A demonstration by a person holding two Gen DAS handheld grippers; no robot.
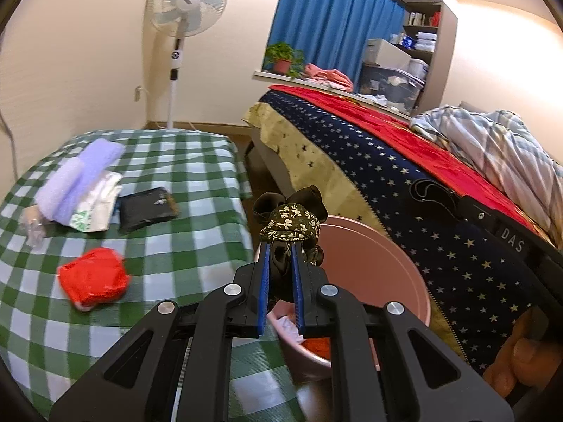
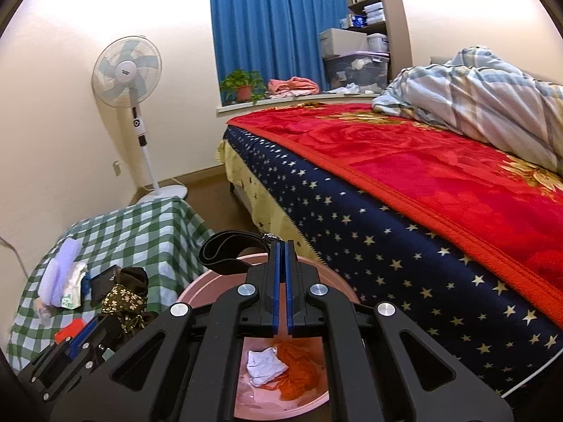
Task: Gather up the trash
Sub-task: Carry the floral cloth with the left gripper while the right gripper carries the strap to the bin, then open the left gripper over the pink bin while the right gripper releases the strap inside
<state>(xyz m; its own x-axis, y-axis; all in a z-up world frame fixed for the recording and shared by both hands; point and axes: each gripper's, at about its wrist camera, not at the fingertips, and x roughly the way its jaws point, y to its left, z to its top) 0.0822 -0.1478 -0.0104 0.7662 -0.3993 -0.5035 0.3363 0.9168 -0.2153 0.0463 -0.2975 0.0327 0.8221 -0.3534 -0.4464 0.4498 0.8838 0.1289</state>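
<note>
Pink bin is sitting on the floor between the checked worktop and the bed, so both tools are reaching it without travel. Left tool is clamping a floral-and-black cloth wad, jaws narrowed onto it, and holding it up at the bin's near rim, probably lining up a drop. Right tool is hanging over the bin mouth with its blue pads almost touching; a black strap is looping off its tip, though whether the pads are actually pinching it is hard to tell at this angle. Right wrist view is showing what the left one mostly hides: the bin floor, with a white crumpled paper and an orange net already in. Left wrist view is giving the clearer worktop: red wrapper, black pouch, tissue pack, lilac roll, all well apart from the bin and waiting for pickup.
</note>
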